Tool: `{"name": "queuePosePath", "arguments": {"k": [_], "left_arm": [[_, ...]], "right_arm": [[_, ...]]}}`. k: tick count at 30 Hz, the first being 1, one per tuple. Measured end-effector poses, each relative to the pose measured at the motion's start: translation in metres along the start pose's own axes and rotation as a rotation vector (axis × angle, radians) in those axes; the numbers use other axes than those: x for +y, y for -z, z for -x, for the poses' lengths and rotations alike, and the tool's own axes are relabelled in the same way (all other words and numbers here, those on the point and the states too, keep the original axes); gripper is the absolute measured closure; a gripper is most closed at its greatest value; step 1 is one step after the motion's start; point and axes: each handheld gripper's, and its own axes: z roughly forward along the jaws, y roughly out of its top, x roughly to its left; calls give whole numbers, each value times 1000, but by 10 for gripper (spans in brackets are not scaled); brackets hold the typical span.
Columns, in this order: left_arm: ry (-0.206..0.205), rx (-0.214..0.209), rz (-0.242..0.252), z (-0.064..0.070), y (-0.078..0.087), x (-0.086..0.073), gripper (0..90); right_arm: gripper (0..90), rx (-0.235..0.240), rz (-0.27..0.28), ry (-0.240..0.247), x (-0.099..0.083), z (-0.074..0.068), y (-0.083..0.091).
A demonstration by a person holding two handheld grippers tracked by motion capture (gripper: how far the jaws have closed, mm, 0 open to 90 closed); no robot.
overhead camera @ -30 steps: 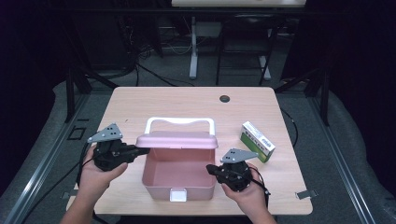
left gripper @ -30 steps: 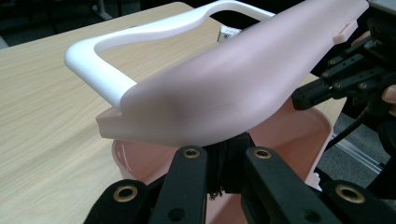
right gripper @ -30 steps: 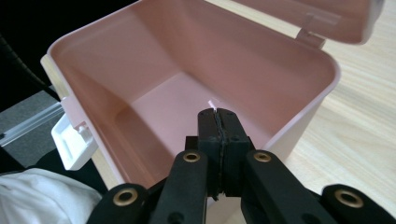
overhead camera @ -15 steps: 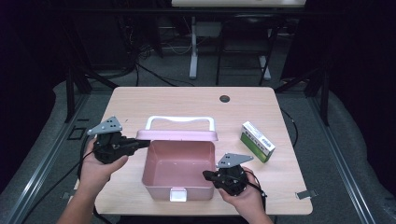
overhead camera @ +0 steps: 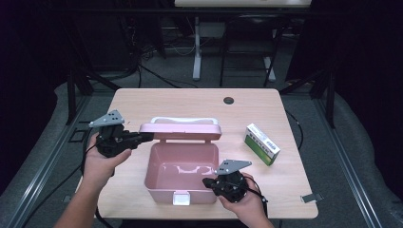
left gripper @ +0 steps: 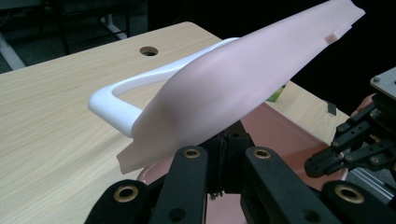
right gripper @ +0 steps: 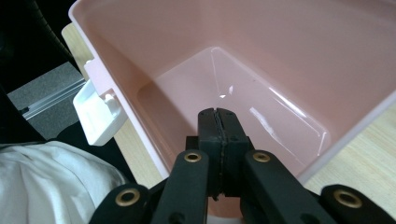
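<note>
A pink box (overhead camera: 183, 173) sat open near the front edge of the tabletop (overhead camera: 199, 102), its lid (overhead camera: 180, 131) tipped up and back, with a white handle (overhead camera: 185, 120) along the lid's far side. A white latch (overhead camera: 181, 198) hung on the box's front wall.

The left gripper (overhead camera: 145, 137) reached in from the left, and its fingers were closed on the lid's left end; in the left gripper view the lid (left gripper: 243, 79) rose tilted just above the shut fingers, though the exact contact was hidden behind the lid's edge.

The right gripper (overhead camera: 207, 182) was at the box's front right corner. In the right gripper view its fingers (right gripper: 218, 123) were pressed together, holding nothing, hanging over the box's bare pink inside (right gripper: 289, 70).

A green and white carton (overhead camera: 262, 144) lay on the tabletop to the right of the box, apart from it. A dark round hole (overhead camera: 229, 100) sat near the tabletop's far edge.
</note>
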Motion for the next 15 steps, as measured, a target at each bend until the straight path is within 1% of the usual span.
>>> {"name": "queuePosePath", "arguments": {"k": [2,5,9,10,11,15], "left_arm": [[0,5,1,0,0,1,895],[-3,10,-1,-1,-1,4,895],[-15,18,-1,-1,-1,9,895],[-12,18,1,-1,-1,10,895],[-21,19,-2,-1,-1,11,895],[-16,27,1,-3,-3,14,895]], "right_arm": [[900,0,-3,8,0,-1,-2],[900,0,-3,-4,0,-1,-2],[900,0,-4,-9,0,-1,-3],[900,0,-3,-9,0,-1,-3],[900,0,-4,-10,0,-1,-3],[900,0,-3,-9,0,-1,-3]]}}
